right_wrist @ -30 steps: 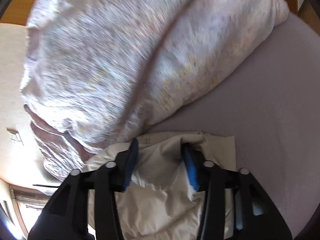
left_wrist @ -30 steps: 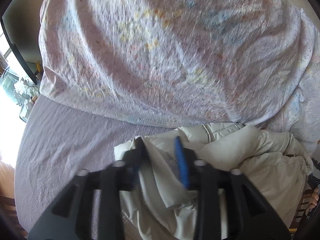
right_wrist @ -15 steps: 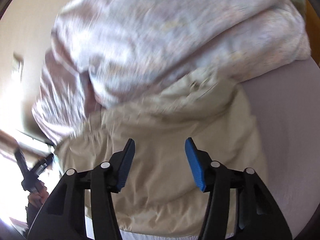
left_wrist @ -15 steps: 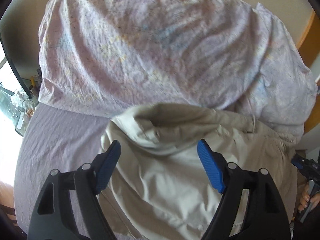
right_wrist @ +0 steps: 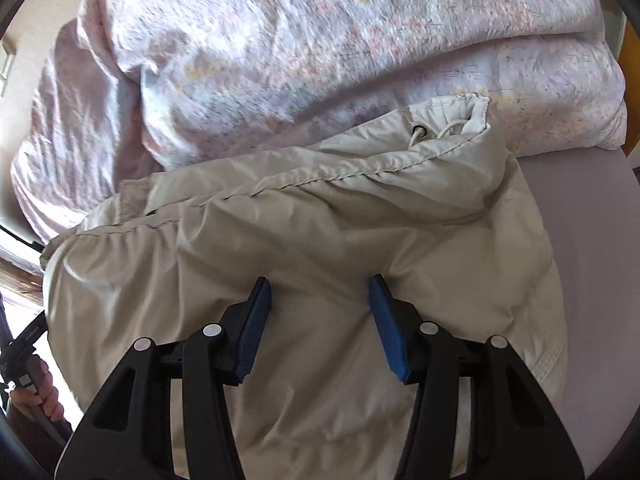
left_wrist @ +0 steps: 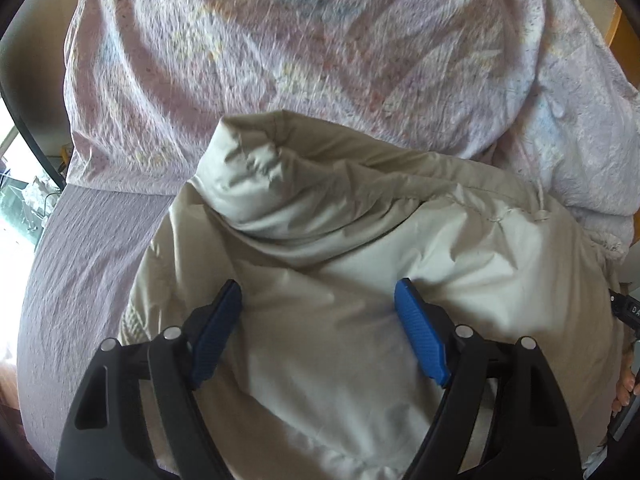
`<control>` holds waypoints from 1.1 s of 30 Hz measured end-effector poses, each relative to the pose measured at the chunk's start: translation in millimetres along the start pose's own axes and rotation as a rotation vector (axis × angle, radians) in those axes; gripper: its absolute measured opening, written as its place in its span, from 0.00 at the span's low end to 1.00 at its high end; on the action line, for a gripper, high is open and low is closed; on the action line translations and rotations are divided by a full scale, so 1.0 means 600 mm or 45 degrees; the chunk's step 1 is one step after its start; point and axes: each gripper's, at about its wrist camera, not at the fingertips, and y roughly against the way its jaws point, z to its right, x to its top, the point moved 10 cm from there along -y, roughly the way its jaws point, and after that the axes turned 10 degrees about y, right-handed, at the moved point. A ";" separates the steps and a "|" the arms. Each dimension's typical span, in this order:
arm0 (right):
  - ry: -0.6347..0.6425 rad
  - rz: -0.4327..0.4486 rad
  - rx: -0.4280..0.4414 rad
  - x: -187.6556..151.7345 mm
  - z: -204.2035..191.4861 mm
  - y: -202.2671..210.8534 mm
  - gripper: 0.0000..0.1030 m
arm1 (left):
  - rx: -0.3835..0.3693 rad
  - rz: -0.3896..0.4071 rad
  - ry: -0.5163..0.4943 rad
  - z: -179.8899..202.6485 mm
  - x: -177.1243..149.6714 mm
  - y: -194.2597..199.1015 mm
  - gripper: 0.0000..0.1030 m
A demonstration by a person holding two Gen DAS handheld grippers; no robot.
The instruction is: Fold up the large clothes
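A beige padded jacket (left_wrist: 360, 248) lies folded over on the lilac bed sheet (left_wrist: 88, 264), its far edge against a heaped floral duvet. My left gripper (left_wrist: 318, 292) hovers over the jacket's left half, open wide, blue pads apart with only flat fabric below. In the right wrist view the same jacket (right_wrist: 304, 232) shows a stitched hem and a drawcord eyelet (right_wrist: 419, 129) at its upper right corner. My right gripper (right_wrist: 319, 288) stands open above the jacket's middle, gripping nothing.
The floral duvet (left_wrist: 312, 48) fills the far side of the bed. Bare sheet (right_wrist: 592, 264) lies to the jacket's right. A hand (right_wrist: 38, 396) holding the other gripper's handle shows at the lower left; a bright window area (left_wrist: 16, 184) is at left.
Both grippers let go of the jacket fabric they pinched a second ago and opened. The jacket now lies spread and folded on the bed, and both grippers moved over it.
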 end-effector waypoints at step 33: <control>0.136 0.134 -0.165 0.063 -0.003 -0.169 0.64 | 0.079 0.070 0.027 -0.016 0.067 -0.162 0.96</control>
